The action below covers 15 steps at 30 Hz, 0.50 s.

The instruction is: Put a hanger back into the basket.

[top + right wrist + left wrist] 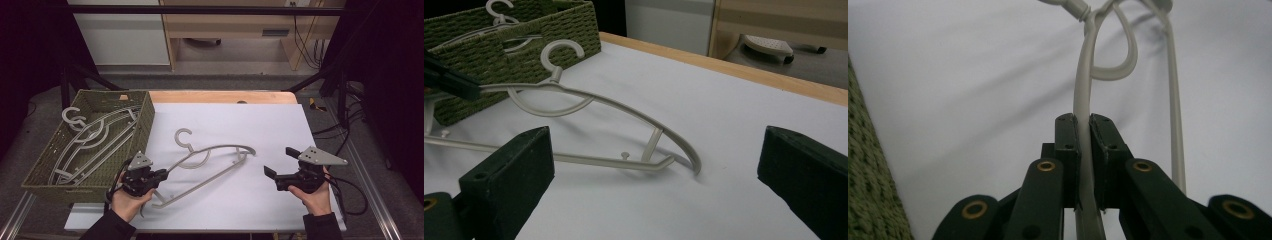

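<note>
A pale grey plastic hanger lies across the white sheet, hook toward the basket. My left gripper is shut on the hanger's upper arm near its left end. In the left gripper view the two black pads press the thin arm of the hanger between them. That end sits raised, while the hanger's right end rests on the sheet. My right gripper stands open at the right, apart from the hanger. In the right gripper view its jaws frame the hanger, with nothing between them.
A green woven basket at the left holds several more grey hangers. It also appears at the far left of the right gripper view as the basket. The table's wooden back edge borders the sheet.
</note>
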### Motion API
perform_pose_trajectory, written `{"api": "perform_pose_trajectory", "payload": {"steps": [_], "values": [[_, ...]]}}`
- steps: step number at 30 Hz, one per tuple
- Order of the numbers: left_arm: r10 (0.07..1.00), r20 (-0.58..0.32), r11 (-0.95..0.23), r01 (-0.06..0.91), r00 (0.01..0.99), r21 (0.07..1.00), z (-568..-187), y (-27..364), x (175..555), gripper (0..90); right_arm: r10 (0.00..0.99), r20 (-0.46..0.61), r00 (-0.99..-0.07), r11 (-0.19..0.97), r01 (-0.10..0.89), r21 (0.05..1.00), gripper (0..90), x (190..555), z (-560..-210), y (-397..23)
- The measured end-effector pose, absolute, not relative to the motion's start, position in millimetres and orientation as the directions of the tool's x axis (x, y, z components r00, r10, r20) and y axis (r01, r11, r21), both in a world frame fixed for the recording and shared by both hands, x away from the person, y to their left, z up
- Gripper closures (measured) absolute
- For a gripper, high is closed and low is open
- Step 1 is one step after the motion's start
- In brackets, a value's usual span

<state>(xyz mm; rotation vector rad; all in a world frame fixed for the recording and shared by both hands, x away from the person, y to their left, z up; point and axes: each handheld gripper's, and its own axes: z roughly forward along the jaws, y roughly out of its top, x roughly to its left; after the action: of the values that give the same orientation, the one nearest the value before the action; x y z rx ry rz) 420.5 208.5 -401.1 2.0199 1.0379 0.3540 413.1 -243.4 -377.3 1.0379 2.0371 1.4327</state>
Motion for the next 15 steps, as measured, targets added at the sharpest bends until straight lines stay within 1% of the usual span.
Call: {"api": "perform_pose_trajectory", "payload": {"steps": [6,15], "values": [[0.775,-0.118,-0.277,0.502,0.621,0.819,-380,219,415,83.0,0.781,0.064,-0.621,0.184,0.328,0.927,1.8,413,-378,-243],[0.794,-0.097,-0.232,0.448,0.6,0.863,-353,236,415,83.0,0.782,0.063,-0.62,0.183,0.325,0.928,1.8,413,-377,-243]]}}
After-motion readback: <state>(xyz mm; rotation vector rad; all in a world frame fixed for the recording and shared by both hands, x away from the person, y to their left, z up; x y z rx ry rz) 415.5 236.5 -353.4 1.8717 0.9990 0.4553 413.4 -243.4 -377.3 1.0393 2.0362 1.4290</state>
